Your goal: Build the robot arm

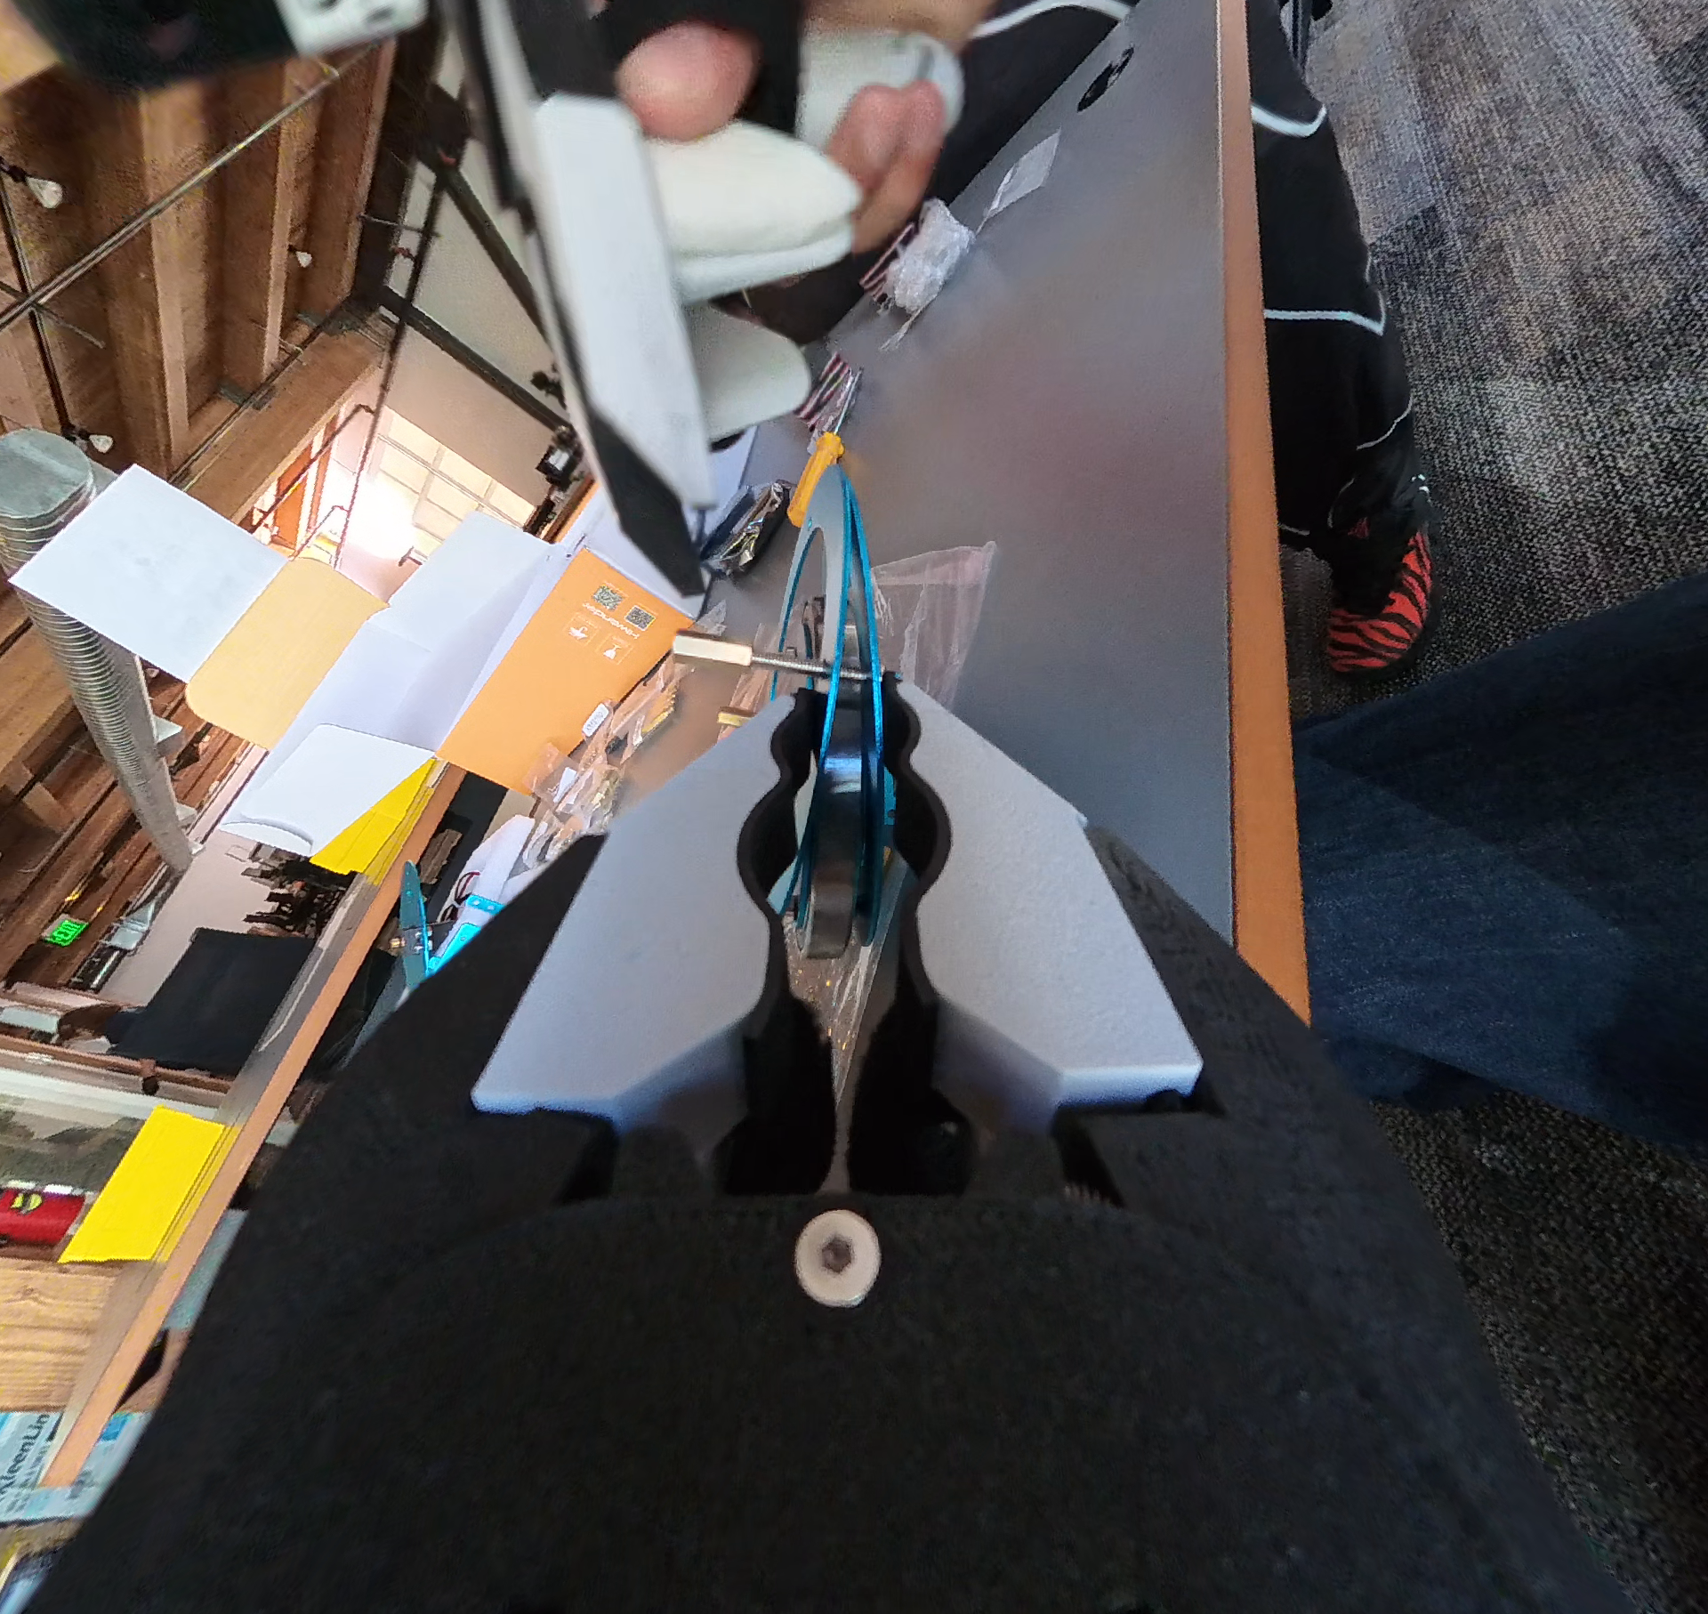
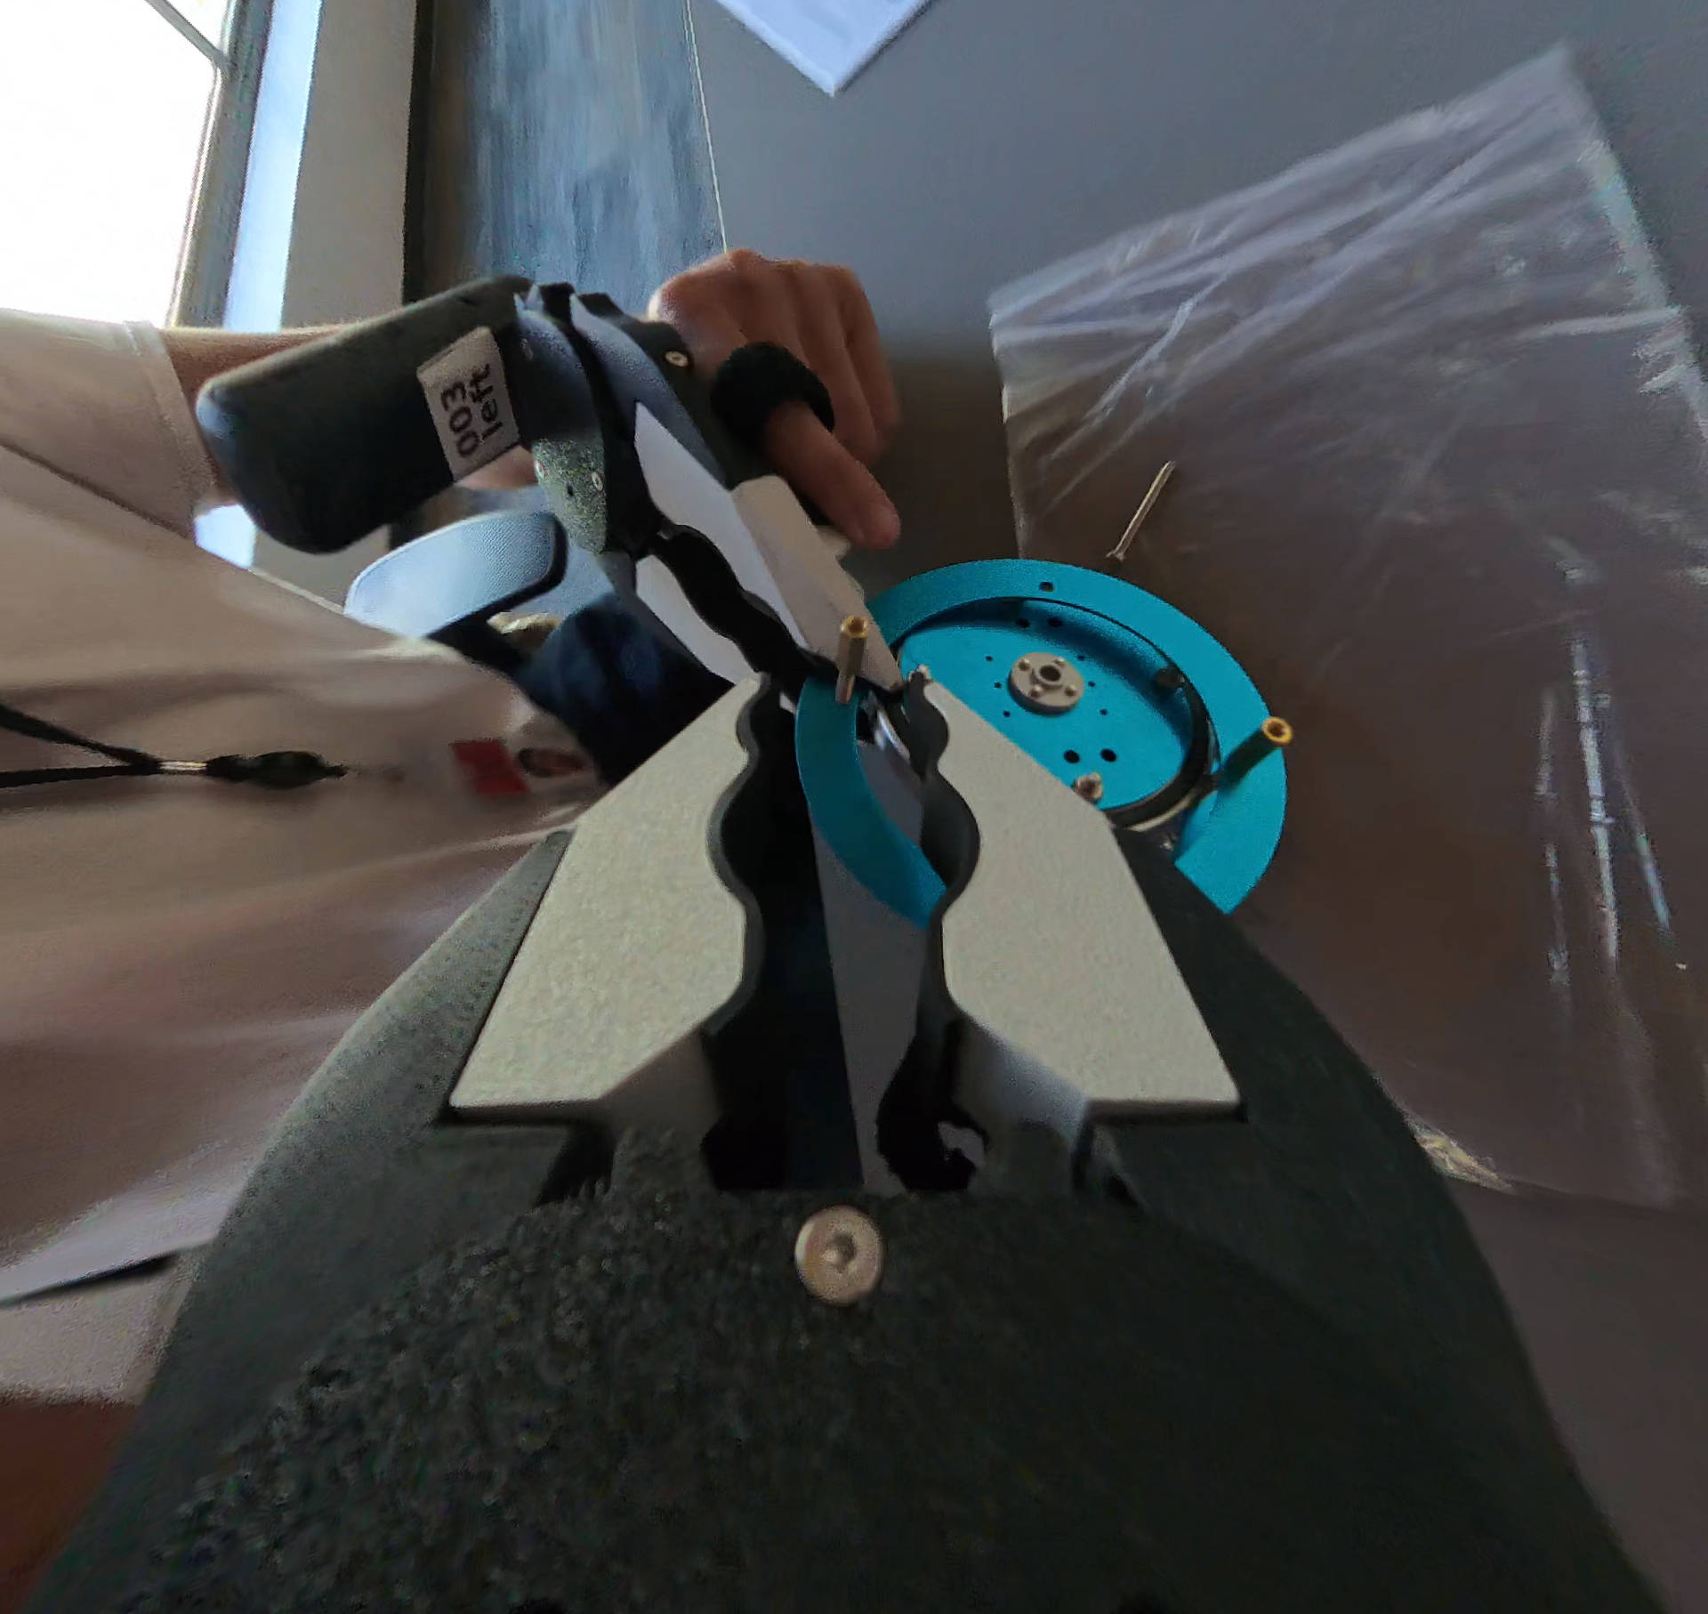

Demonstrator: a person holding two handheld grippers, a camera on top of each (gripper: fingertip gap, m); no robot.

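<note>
One grey table [image 2: 1155, 183] bears one clear plastic bag [image 2: 1386, 553]; above it, the left gripper [image 1: 846, 691] clamps one blue ring assembly [image 2: 1044, 728] carrying two brass standoffs [image 2: 850, 659]. The right gripper [image 2: 836, 691] stands parted, its lower rim hidden.

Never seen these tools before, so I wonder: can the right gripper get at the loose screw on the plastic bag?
Probably yes. The screw lies uncovered on the plastic bag, beyond the blue ring; the right gripper looks open, but would have to clear the ring.
</note>
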